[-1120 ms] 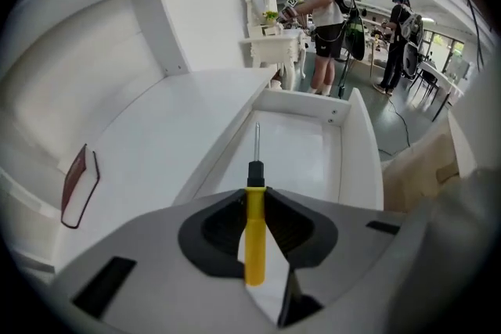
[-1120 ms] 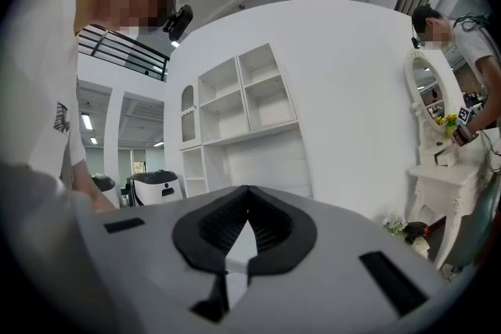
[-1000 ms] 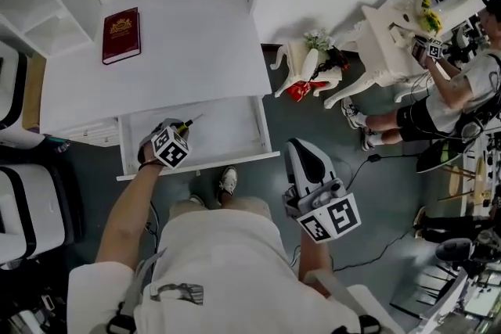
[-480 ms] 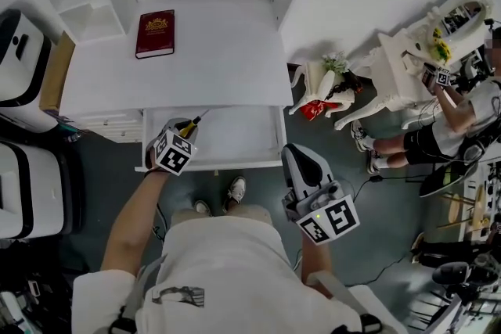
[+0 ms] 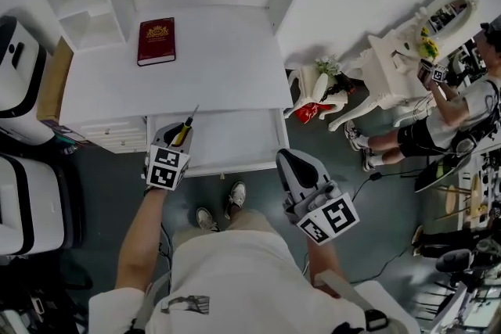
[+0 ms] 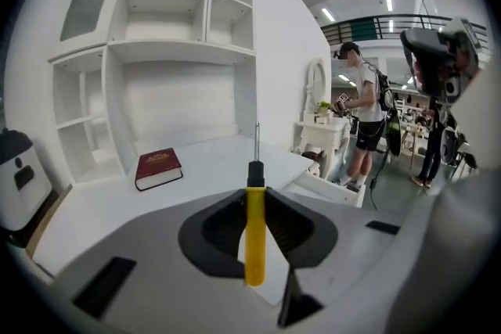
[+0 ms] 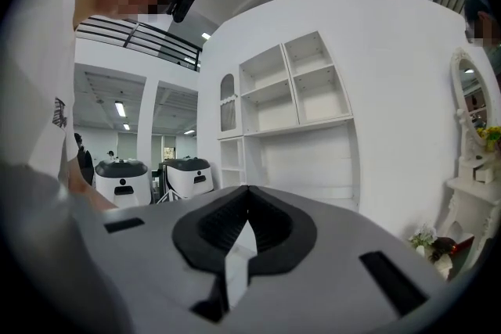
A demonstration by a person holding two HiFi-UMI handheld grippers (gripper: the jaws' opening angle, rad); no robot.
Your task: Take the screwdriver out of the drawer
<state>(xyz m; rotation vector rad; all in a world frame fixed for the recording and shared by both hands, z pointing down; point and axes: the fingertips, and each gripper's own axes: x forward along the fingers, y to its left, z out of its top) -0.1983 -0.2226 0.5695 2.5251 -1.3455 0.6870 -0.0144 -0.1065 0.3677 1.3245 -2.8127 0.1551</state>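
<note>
At the lower centre of the head view, a person in a white shirt holds two grippers before a white desk point(image 5: 219, 66) with a shelf unit behind it. Left gripper point(image 6: 255, 195): jaws clamped on the yellow handle of a screwdriver point(image 6: 254, 238), whose black collar and thin metal shaft stand straight up beyond the pads. In the head view this tool sits over the left end of the open drawer point(image 5: 235, 138), its shaft slanting toward the desk's front edge; in the left gripper view the desk top lies below its tip and the drawer shows at the right, lower down. Right gripper point(image 7: 243, 223): jaws closed together, nothing between them, held at the lower right of the drawer, apart from it. Red book point(image 5: 156, 41): flat on the desk top, upper left. Ornate white dressing table point(image 5: 391, 51) with oval mirror: right edge, a second person point(image 5: 462, 105) standing at it. White machines point(image 5: 23, 199): left edge.
</note>
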